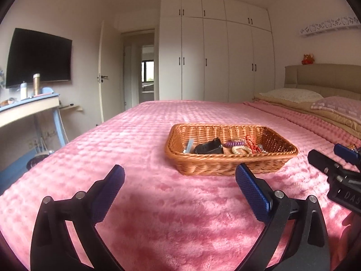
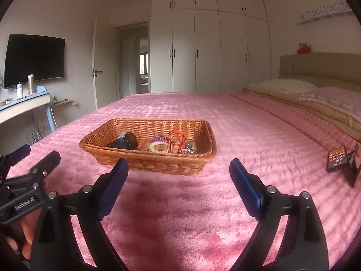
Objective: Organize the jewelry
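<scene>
Both hand-held grippers spread wide, empty; phone only in right view.

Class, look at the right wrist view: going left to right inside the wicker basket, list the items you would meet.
Black cone-shaped item → purple coil hair tie → red cord loop → small silvery piece. The cream bracelet sits just below the purple tie, so its place is unclear. All lie in the wicker basket.

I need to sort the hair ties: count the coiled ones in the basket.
2. A purple coil hair tie lies mid-basket, a cream coil hair tie just in front of it. The wicker basket wall may hide others.
</scene>
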Motion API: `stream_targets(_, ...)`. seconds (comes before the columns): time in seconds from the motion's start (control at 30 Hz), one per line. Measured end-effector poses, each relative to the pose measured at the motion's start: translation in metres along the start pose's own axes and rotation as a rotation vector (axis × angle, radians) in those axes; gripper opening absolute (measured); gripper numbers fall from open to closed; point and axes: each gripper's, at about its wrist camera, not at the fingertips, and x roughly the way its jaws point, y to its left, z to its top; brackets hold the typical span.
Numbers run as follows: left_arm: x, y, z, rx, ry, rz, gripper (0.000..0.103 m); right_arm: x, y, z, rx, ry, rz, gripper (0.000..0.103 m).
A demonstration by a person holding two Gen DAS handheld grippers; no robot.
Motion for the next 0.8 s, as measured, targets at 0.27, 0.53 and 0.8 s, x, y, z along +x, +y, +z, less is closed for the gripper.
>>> stream_targets(0.27, -0.012, -0.001, -0.001, 0.005, -0.058, 0.004, 0.095, -0.005, 0.004, -0.001, -0.019, -0.025, -0.002, 0.087)
stream_targets(0.53, -0.019, -0.004, 0.002, 0.023, -0.09, -0.011, 0.095, -0.016, 0.007, 0.0, -0.026, -0.051, -0.008, 0.088)
stream_targets(0.8, -0.025, -0.006, 0.003, 0.028, -0.112, 0.01, 0.095, -0.023, 0.01, 0.004, -0.033, -0.08, -0.007, 0.088)
